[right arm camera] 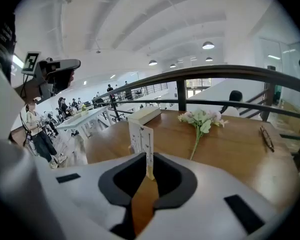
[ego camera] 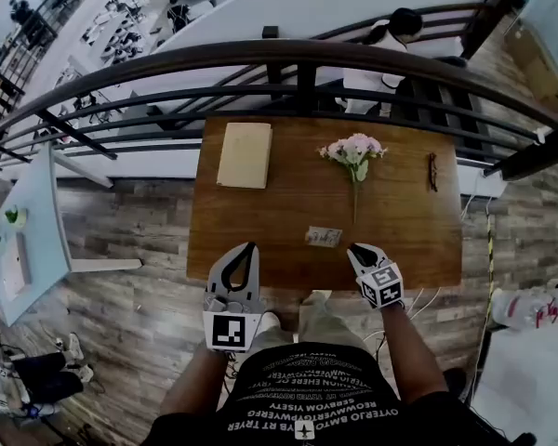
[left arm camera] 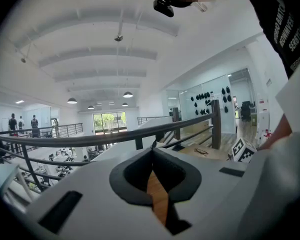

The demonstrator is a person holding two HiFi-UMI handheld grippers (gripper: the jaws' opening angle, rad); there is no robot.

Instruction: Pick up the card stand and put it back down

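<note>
The card stand (ego camera: pixel 324 237), a small white folded card with print on it, stands upright on the wooden table (ego camera: pixel 260 240) near its front edge. My right gripper (ego camera: pixel 353 249) is just to its right, at the table's edge. In the right gripper view the card stand (right arm camera: pixel 141 141) rises right at the tips of that gripper (right arm camera: pixel 147 159). The jaws are only a narrow slit apart, and the card's near edge shows in the slit without being squeezed. My left gripper (ego camera: pixel 249 247) hangs at the front edge to the card's left. It is shut and empty (left arm camera: pixel 152 153).
On the far side of the table lie a cream book (ego camera: pixel 245 154), a sprig of pink flowers (ego camera: pixel 353 149) and a pair of glasses (ego camera: pixel 432 171). A dark railing (ego camera: pixel 298 63) runs behind the table. Beyond it the floor drops to a lower level.
</note>
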